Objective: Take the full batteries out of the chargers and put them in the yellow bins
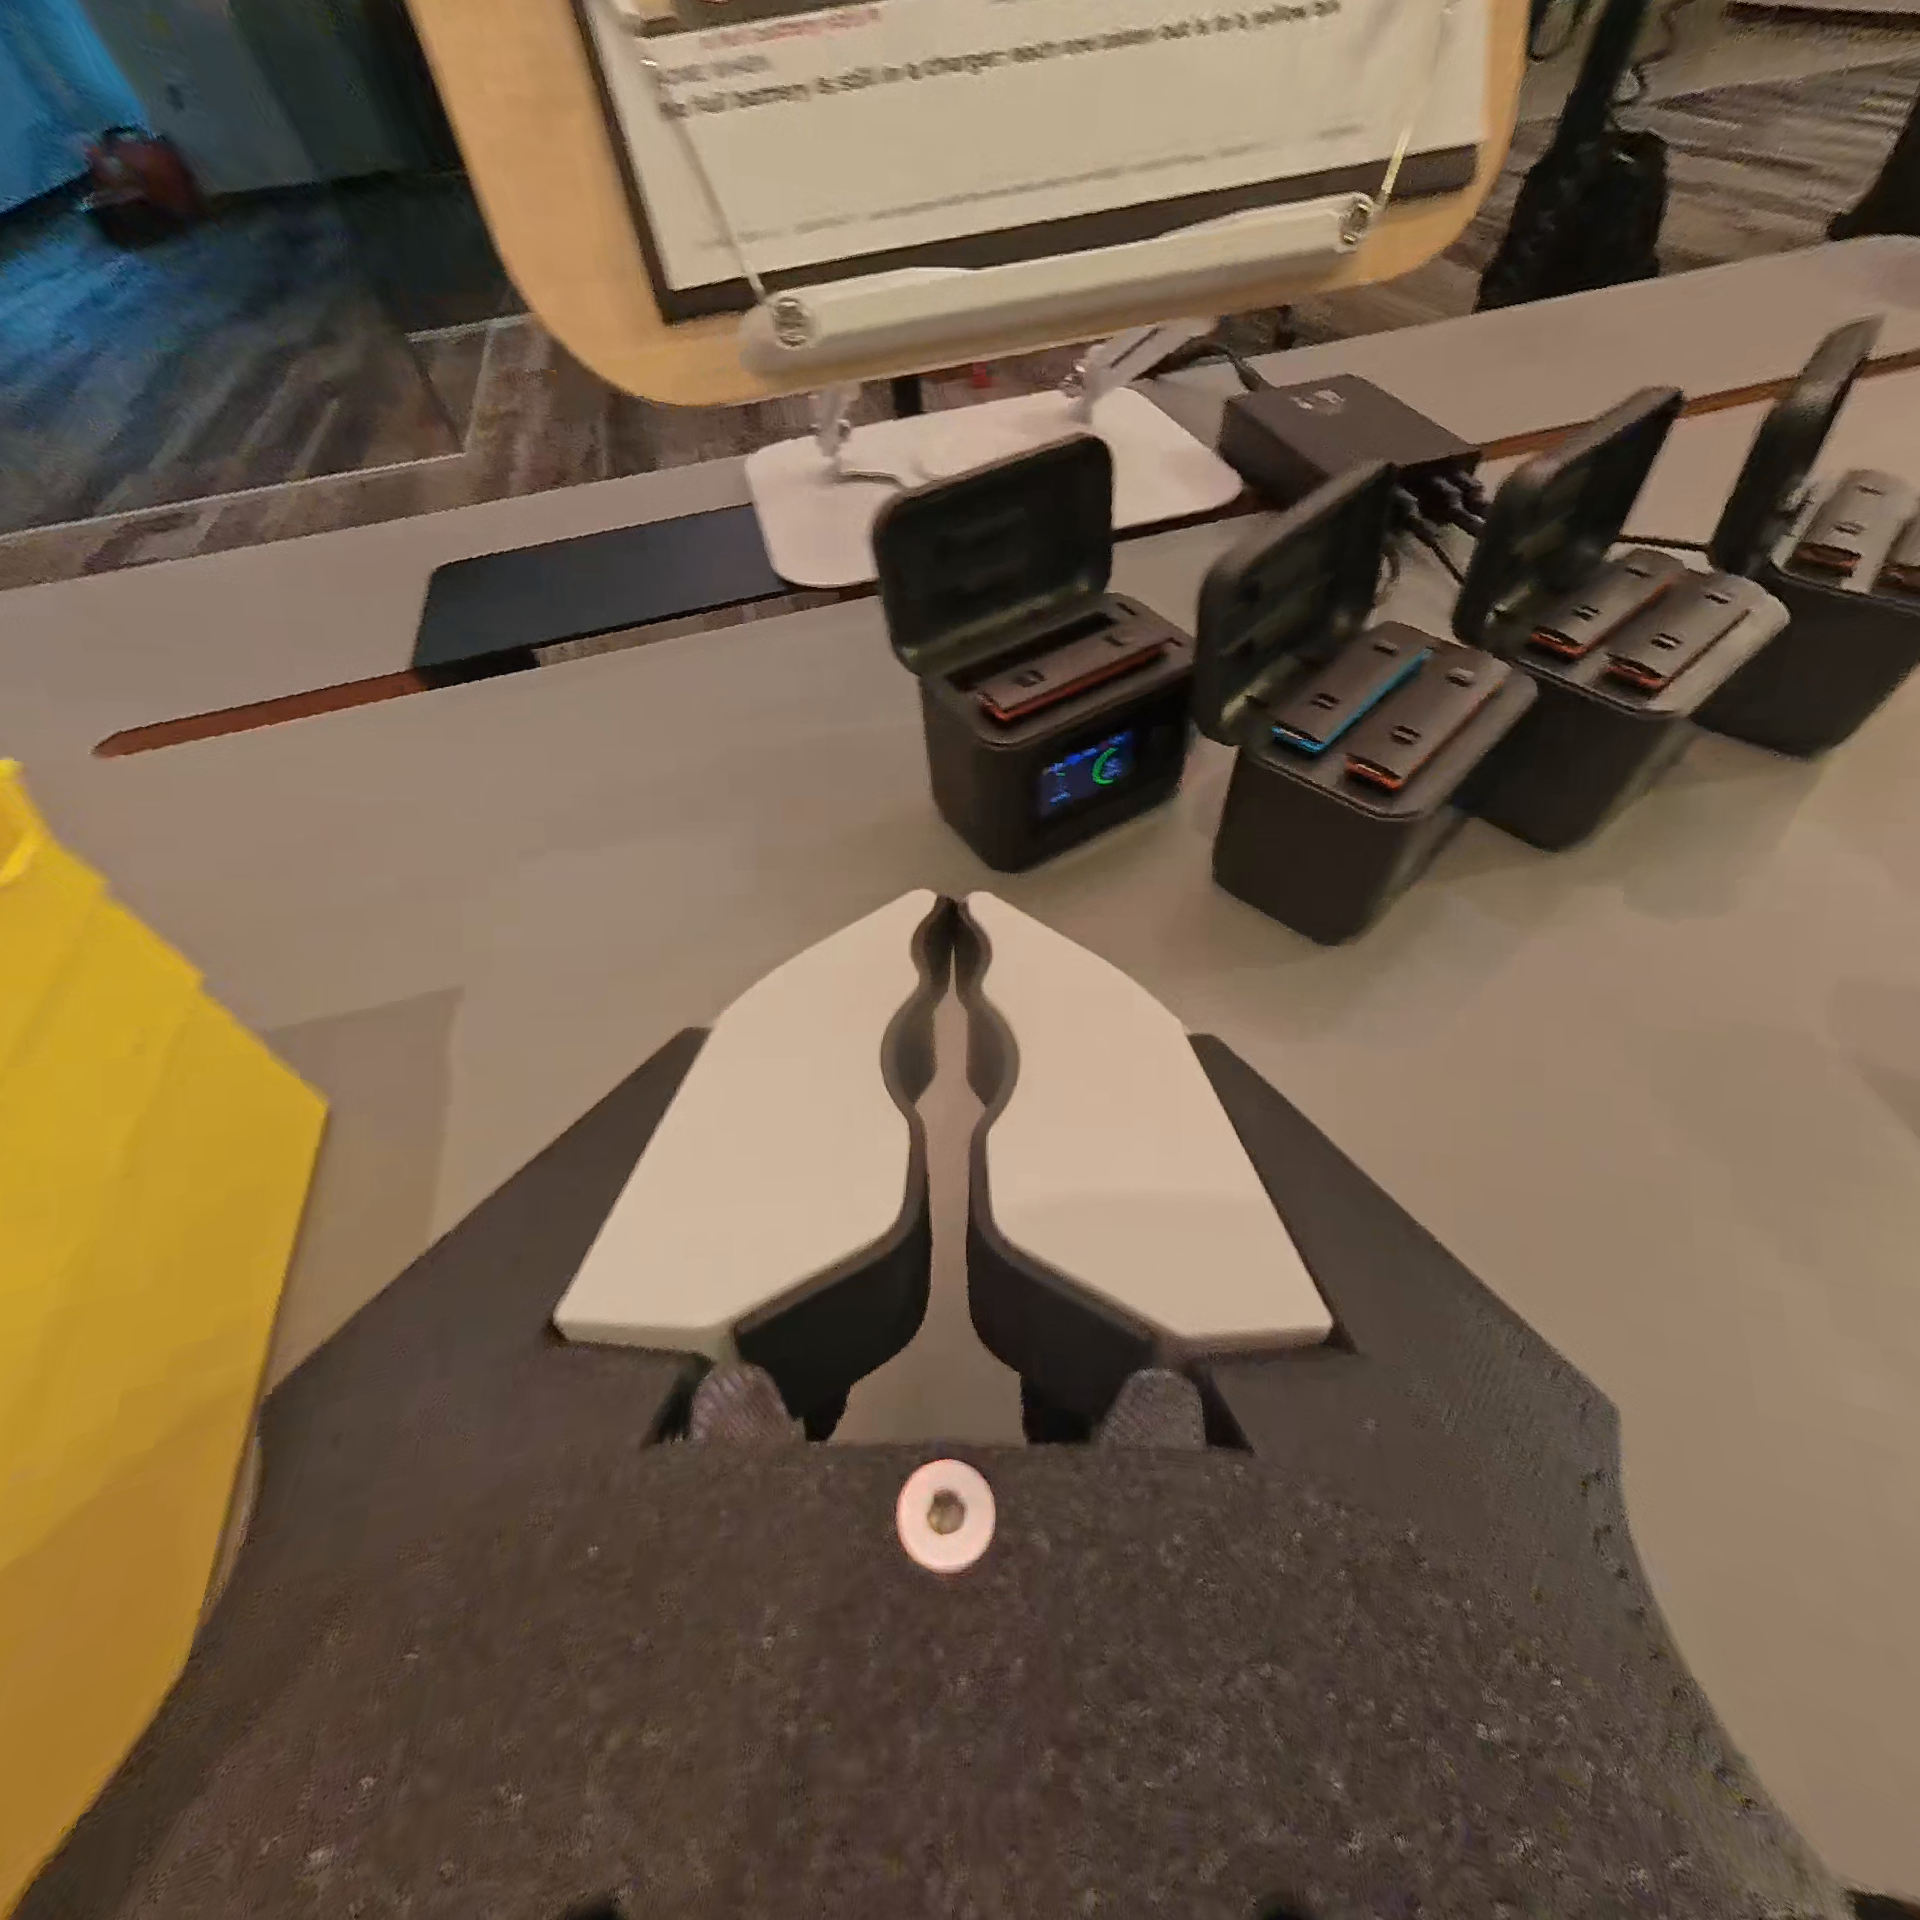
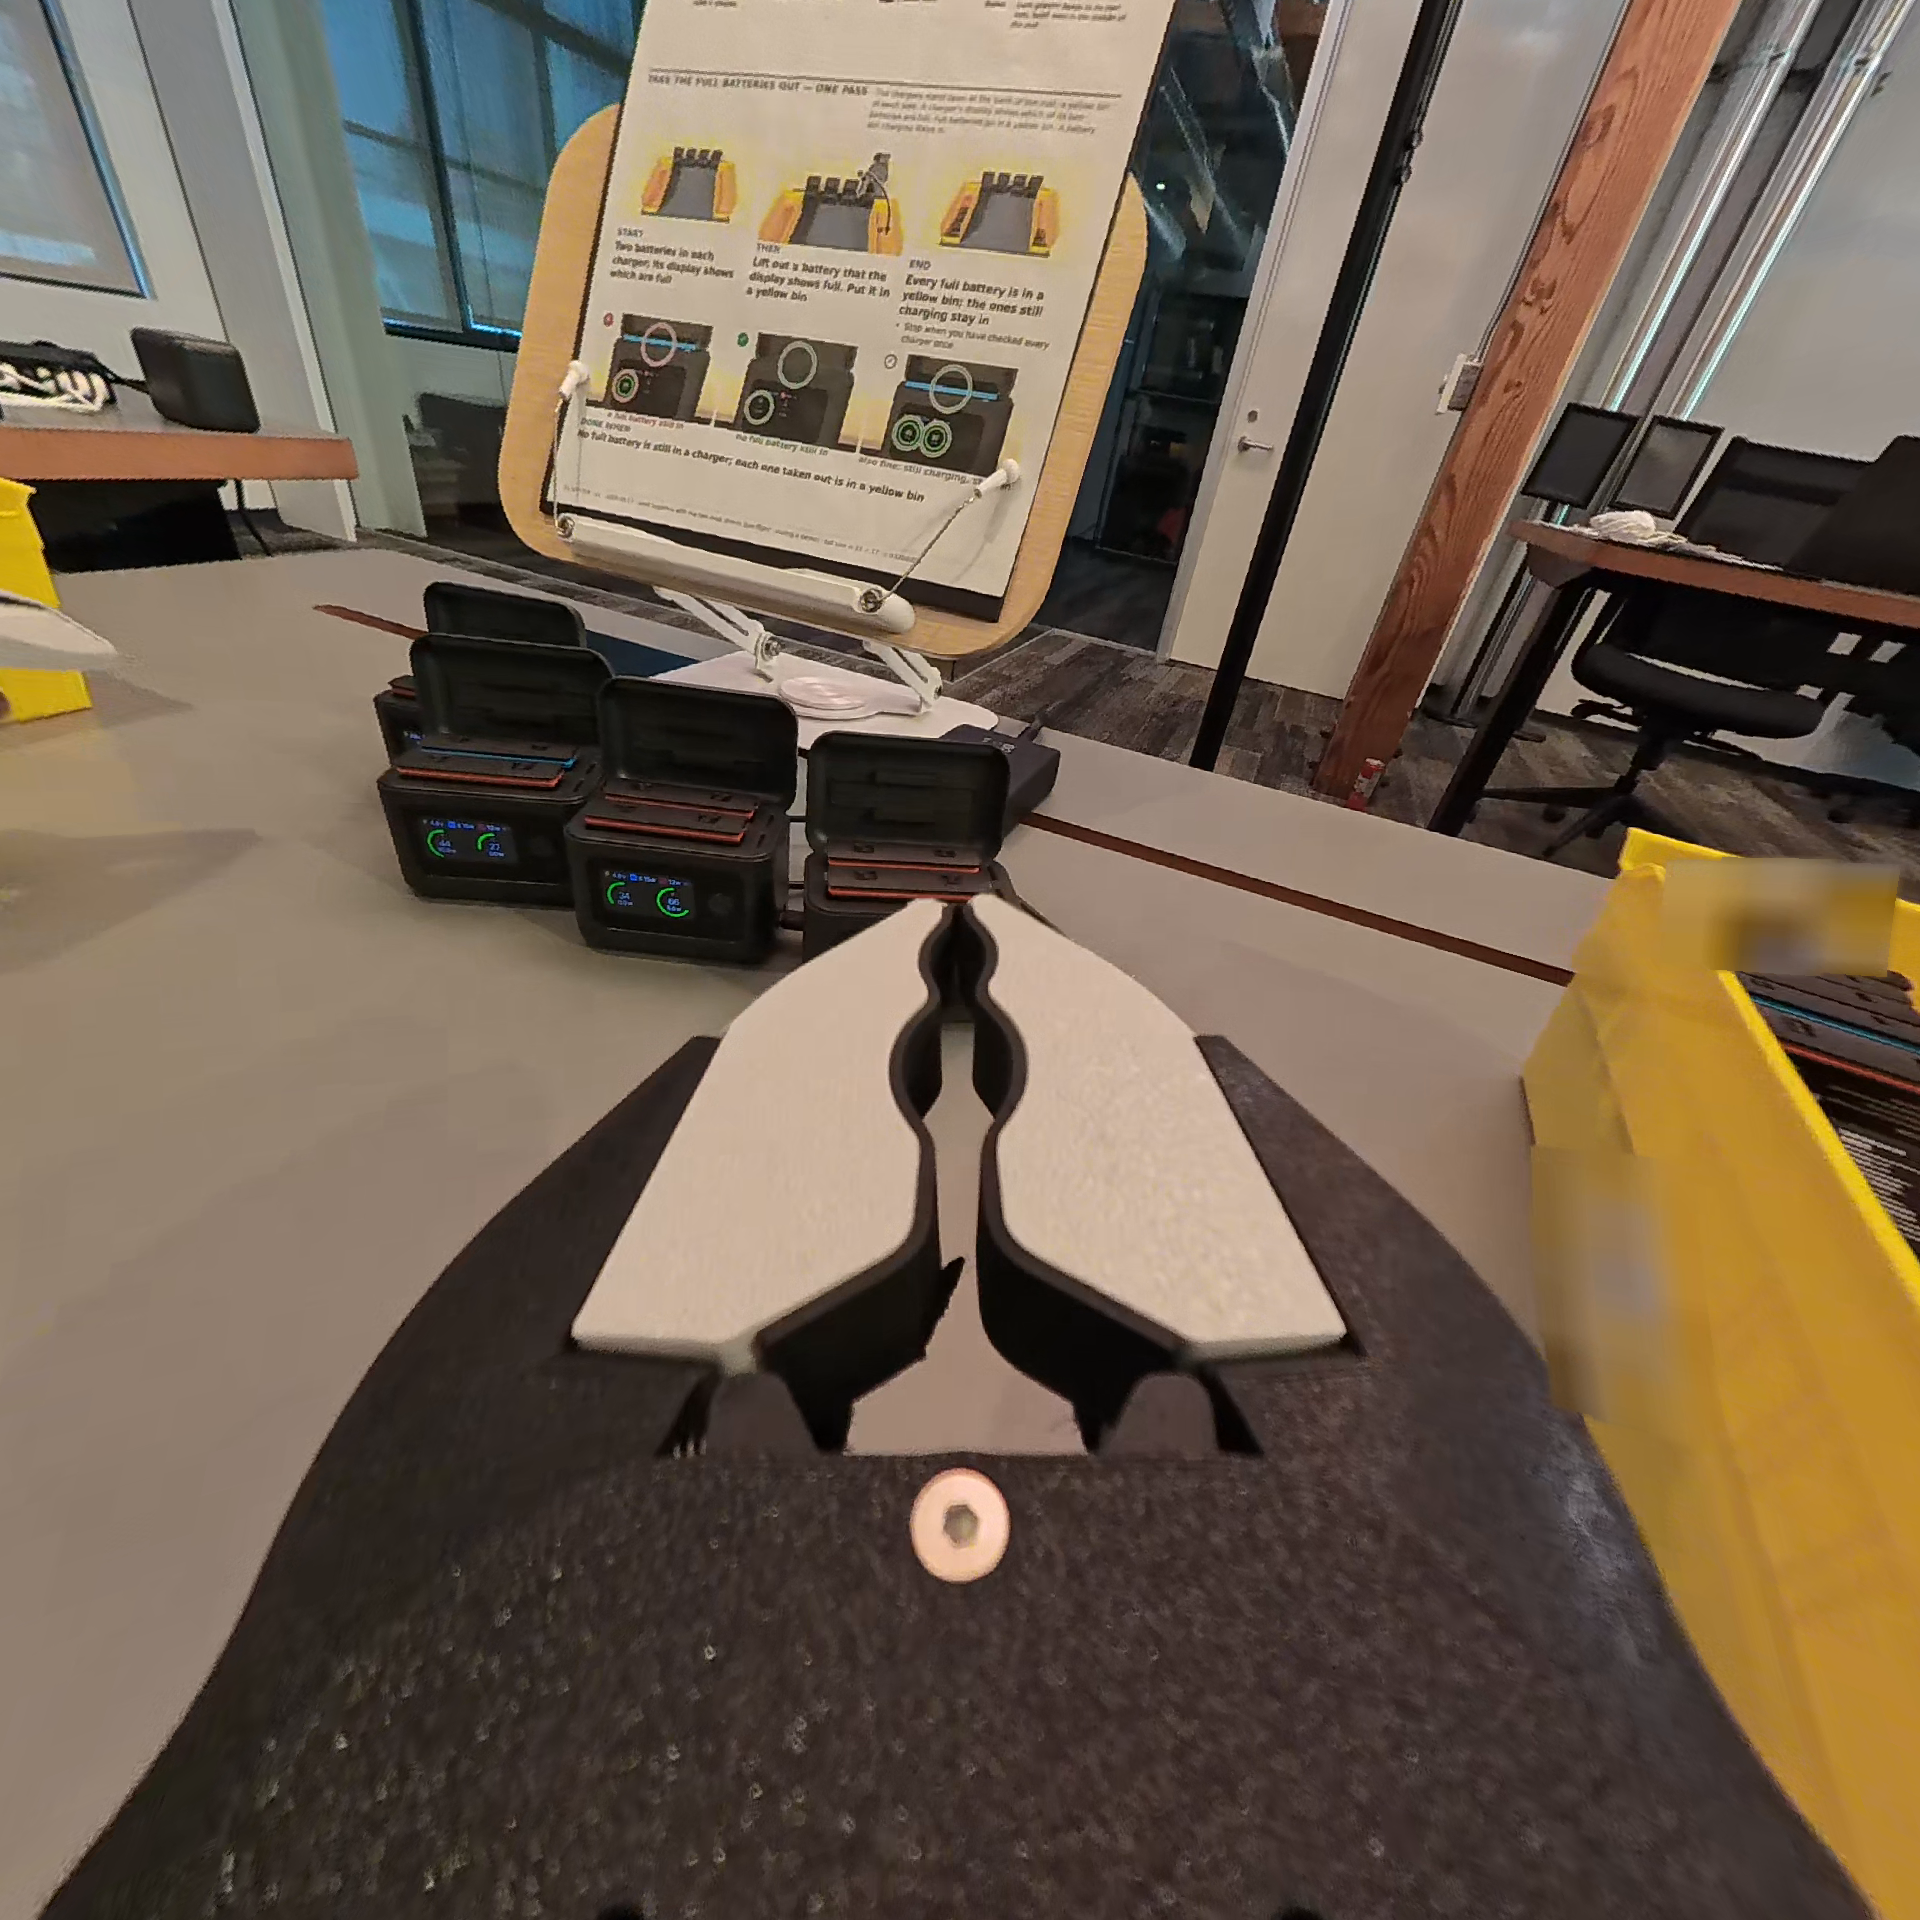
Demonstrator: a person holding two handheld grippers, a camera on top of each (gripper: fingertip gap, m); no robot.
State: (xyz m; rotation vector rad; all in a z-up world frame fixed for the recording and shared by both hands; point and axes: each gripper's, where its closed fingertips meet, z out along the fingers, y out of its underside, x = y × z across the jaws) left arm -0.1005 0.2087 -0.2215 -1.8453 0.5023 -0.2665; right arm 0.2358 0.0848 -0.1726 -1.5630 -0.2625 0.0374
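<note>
My left gripper (image 1: 951, 914) is shut with nothing between its pads, above the grey table (image 1: 520, 883). A yellow bin (image 1: 125, 1195) lies at its left. Ahead to the right stand several open black chargers. The nearest charger (image 1: 1049, 717) holds one red-edged battery (image 1: 1060, 691) and has a lit screen. The one beside it (image 1: 1340, 800) holds a blue-edged battery (image 1: 1351, 696) and a red-edged one. My right gripper (image 2: 956, 920) is shut and empty, just in front of a charger (image 2: 904, 831) with two red-edged batteries. A yellow bin (image 2: 1714, 1195) with batteries inside (image 2: 1860, 1049) sits at its right.
A wooden stand with an instruction sheet (image 2: 831, 312) rises behind the chargers. A black power brick (image 1: 1340, 426) with cables sits behind them. Another yellow bin (image 2: 31, 613) stands at the far left of the right wrist view. Desks and office chairs (image 2: 1704, 686) stand beyond the table. The gap from one gripper's tips to the other's is roughly 35 cm. The black power brick (image 1: 1340, 426) is about 35 cm from both grippers' fingertips.
</note>
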